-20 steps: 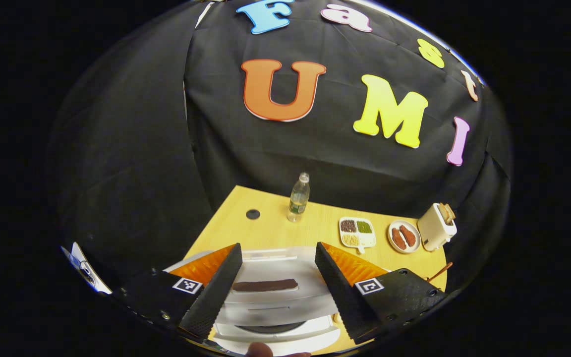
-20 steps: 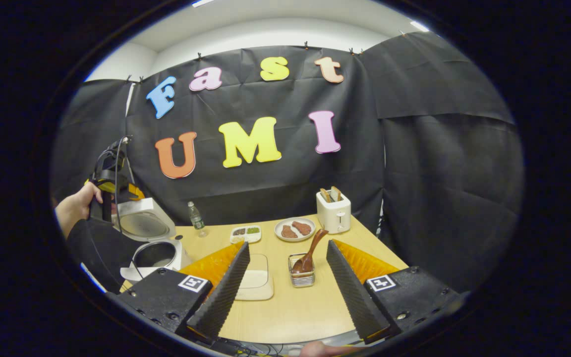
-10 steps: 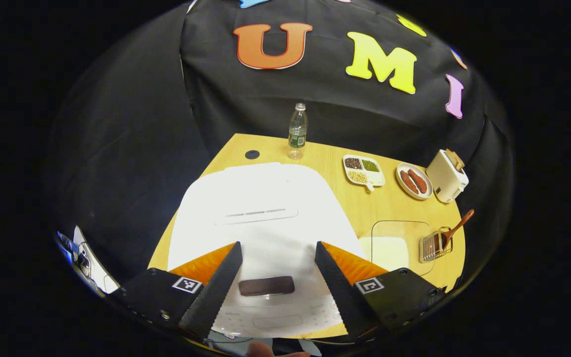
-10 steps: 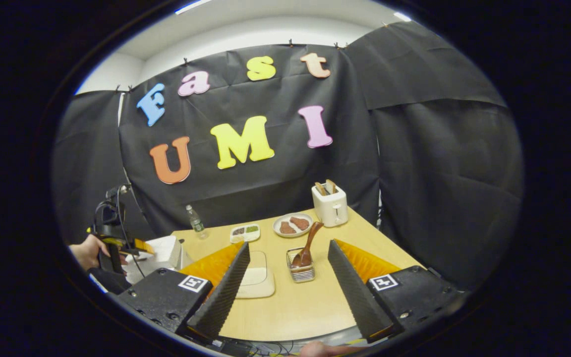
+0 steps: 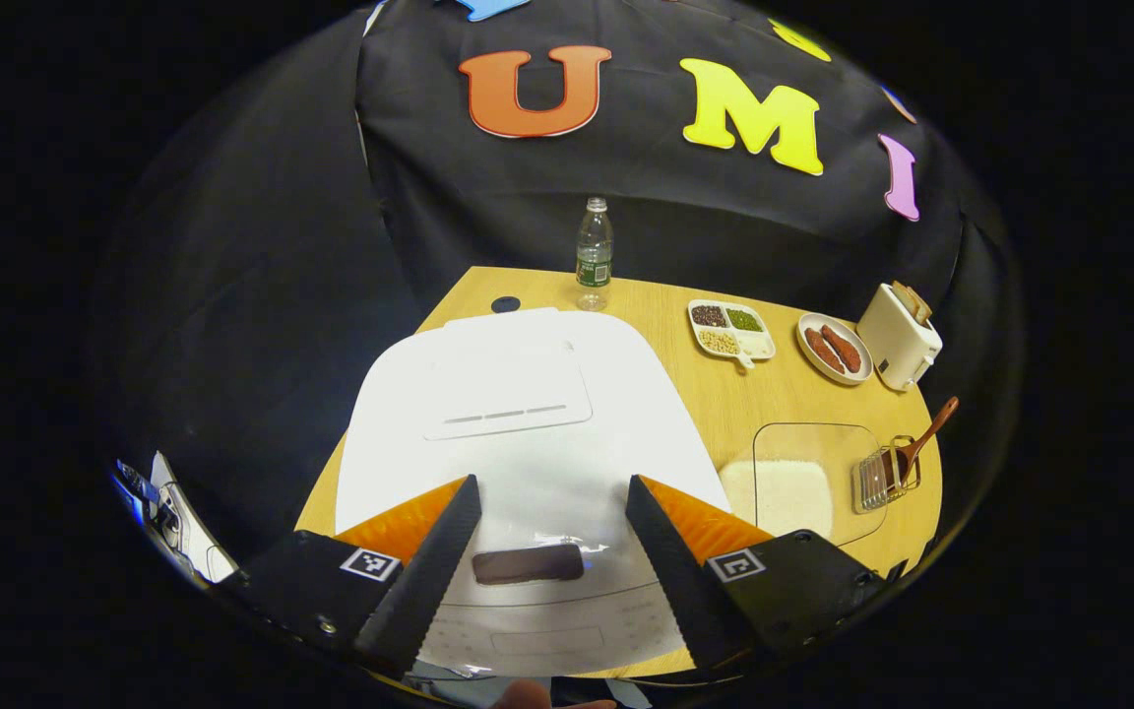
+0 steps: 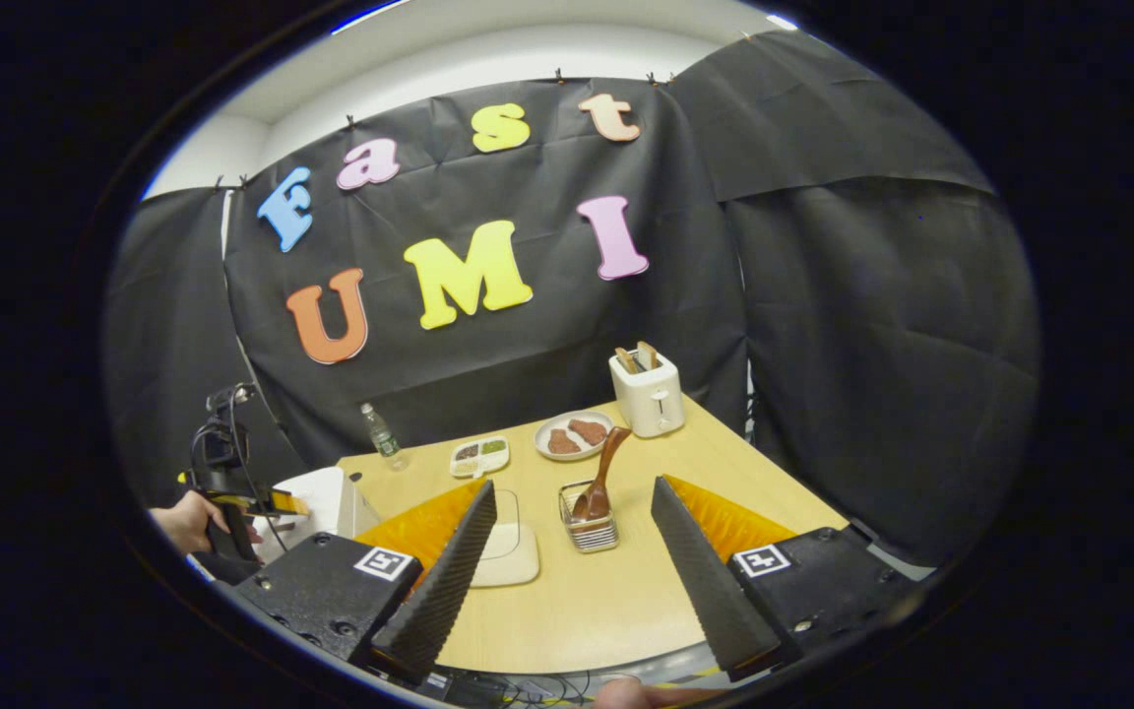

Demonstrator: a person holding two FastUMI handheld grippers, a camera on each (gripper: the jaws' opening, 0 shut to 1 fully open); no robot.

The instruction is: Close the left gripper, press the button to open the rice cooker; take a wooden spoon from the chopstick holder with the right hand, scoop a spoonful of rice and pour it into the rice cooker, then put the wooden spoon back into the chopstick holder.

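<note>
The left gripper (image 5: 547, 551) hangs spread wide above the closed white rice cooker (image 5: 518, 414), holding nothing. The right gripper (image 6: 572, 551), equally spread and empty, faces the brown wooden spoon (image 6: 601, 478) standing in the wire chopstick holder (image 6: 589, 527).

Left gripper view steeply downward, close; right gripper view level, farther (shared table (image 5: 715, 404)).

The white cooker (image 5: 528, 433) is sitting on the bench with its lid down, a dark oblong button (image 5: 528, 564) lying at its front edge. The rice (image 5: 779, 492) is lying in a clear tray just right of the cooker. The brown wooden spoon (image 6: 598, 483) is standing bowl-down in the wire holder (image 6: 589, 527), its handle leaning up toward the back.
</note>
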